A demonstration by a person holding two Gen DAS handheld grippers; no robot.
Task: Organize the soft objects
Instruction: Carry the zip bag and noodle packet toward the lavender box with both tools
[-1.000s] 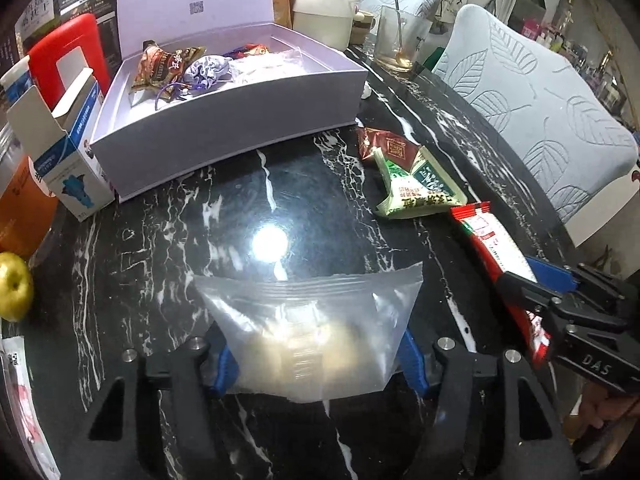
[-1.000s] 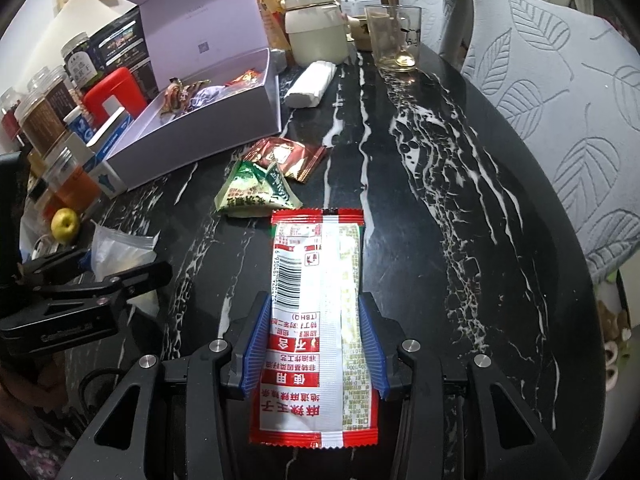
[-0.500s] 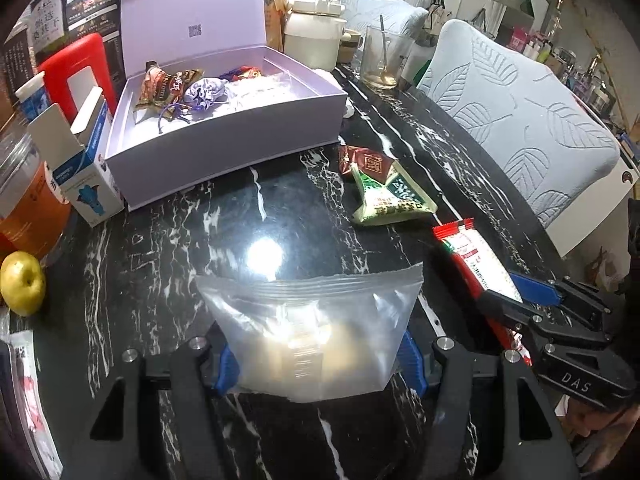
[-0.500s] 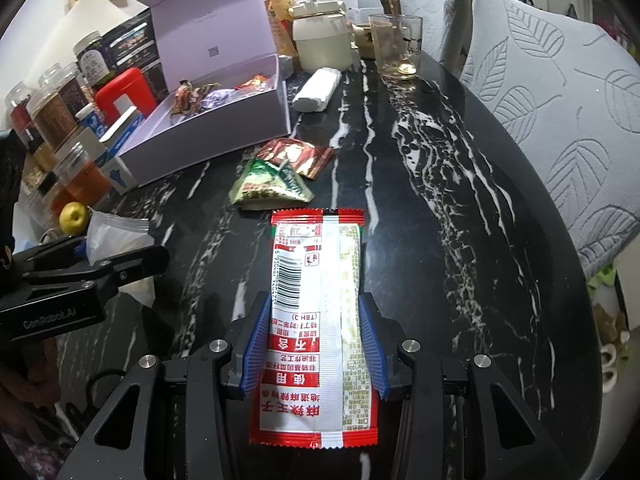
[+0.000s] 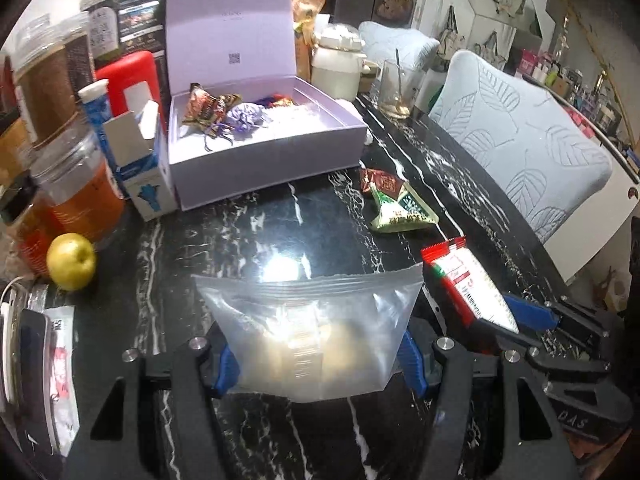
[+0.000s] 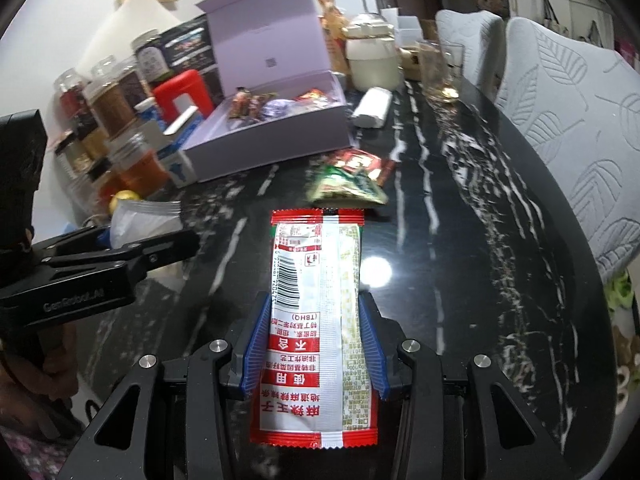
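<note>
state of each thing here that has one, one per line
lilac cardboard gift box: lid open, snacks inside
clear zip-top plastic bag: held in left hand-held gripper
red-and-white snack sachet: held in right hand-held gripper
green triangular snack packet: lying on table

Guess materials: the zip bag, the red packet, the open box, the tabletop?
Zip bag: clear soft plastic film, crinkled, contents show through.
Red packet: glossy printed film, crimped ends.
Box: likely matte lilac cardboard, hinged lid.
Tabletop: polished black stone or look-alike, white veins, lamp glare.
</note>
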